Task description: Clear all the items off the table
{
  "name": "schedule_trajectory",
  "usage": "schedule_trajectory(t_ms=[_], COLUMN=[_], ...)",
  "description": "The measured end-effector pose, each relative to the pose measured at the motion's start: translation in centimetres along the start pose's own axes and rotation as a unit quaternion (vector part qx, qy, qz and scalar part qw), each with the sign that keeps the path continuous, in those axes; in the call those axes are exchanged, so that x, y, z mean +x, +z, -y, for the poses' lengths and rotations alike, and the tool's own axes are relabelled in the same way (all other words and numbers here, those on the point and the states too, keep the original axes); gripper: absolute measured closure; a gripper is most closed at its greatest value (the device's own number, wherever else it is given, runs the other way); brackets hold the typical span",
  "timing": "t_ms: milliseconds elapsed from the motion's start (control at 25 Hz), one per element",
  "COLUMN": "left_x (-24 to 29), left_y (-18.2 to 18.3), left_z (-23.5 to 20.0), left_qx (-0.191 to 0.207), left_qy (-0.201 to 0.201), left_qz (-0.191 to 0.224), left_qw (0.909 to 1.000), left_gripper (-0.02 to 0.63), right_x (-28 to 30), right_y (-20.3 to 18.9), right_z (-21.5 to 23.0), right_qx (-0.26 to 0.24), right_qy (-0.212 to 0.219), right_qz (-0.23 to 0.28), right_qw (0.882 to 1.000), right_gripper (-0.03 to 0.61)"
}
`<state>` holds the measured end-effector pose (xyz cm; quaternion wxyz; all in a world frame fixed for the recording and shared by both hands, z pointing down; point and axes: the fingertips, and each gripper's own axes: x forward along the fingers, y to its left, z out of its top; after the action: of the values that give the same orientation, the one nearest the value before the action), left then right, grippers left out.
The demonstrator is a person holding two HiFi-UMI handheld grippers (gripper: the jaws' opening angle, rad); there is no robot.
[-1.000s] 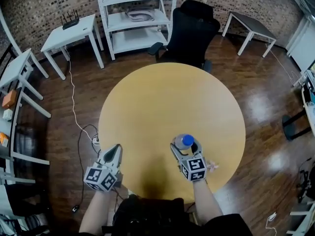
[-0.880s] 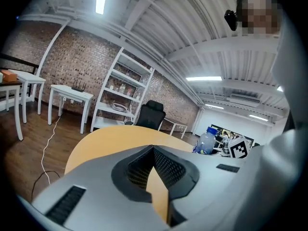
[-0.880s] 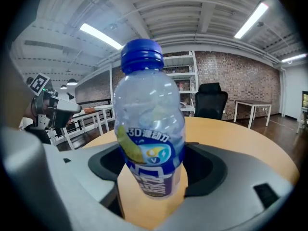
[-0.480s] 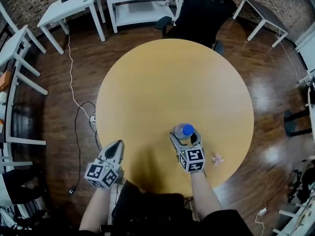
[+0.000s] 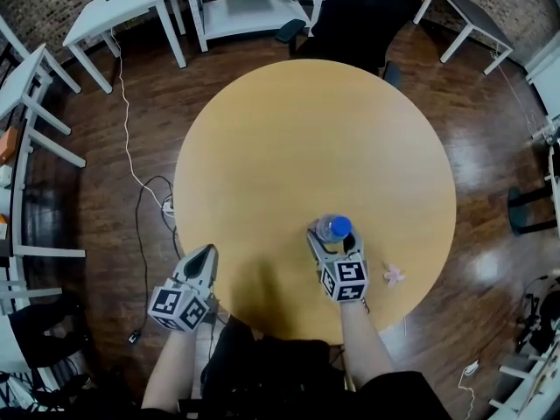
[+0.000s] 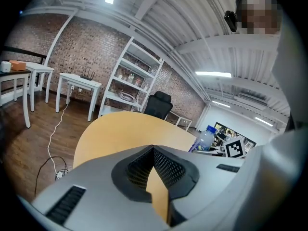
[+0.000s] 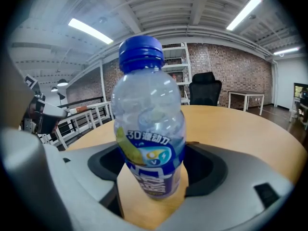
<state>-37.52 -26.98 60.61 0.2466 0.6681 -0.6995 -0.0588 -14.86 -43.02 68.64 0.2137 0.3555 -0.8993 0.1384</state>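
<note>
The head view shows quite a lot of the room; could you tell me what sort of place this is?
Probably an office or lab workroom: brick walls, a black office chair, white shelving and small white desks stand near the round wooden table.

The only print I can read is on the bottle: its label says "3D" in white, followed by Chinese characters. Larger white characters lower on the label are too warped for me to read. The right marker cube and left marker cube carry only black-and-white square patterns.
</note>
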Motion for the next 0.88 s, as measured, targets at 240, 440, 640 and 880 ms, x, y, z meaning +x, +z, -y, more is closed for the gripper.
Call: schedule_trajectory(t_ms=[240, 440, 640, 880], left_x=[-0.6, -0.7, 0.2, 1.8], left_y=[1.6, 3.8, 6.5, 8.0], left_z=[-0.6, -0.4, 1.5, 4.5], left_qx=[0.008, 0.01, 0.019, 0.029], left_qy=[-0.014, -0.032, -0.076, -0.132], left_qz=[0.013, 0.04, 0.07, 0.09], left_qw=[0.9998, 0.9986, 0.9944, 0.9866], left_gripper=[0.614, 0.614, 0.613, 0.614], right_x=[-0.9, -3.6, -8.0, -13.7], right_y=[0.8, 2.1, 4.8, 8.3], right_z=[-0.2, -0.4, -0.1, 1.8], right_qx=[0.01, 0.008, 0.017, 0.015], right_qy=[-0.02, -0.036, -0.057, -0.118], right_qz=[0.019, 0.042, 0.09, 0.16], right_qw=[1.0, 0.998, 0.994, 0.98], right_gripper=[0.175, 0.175, 0.175, 0.342])
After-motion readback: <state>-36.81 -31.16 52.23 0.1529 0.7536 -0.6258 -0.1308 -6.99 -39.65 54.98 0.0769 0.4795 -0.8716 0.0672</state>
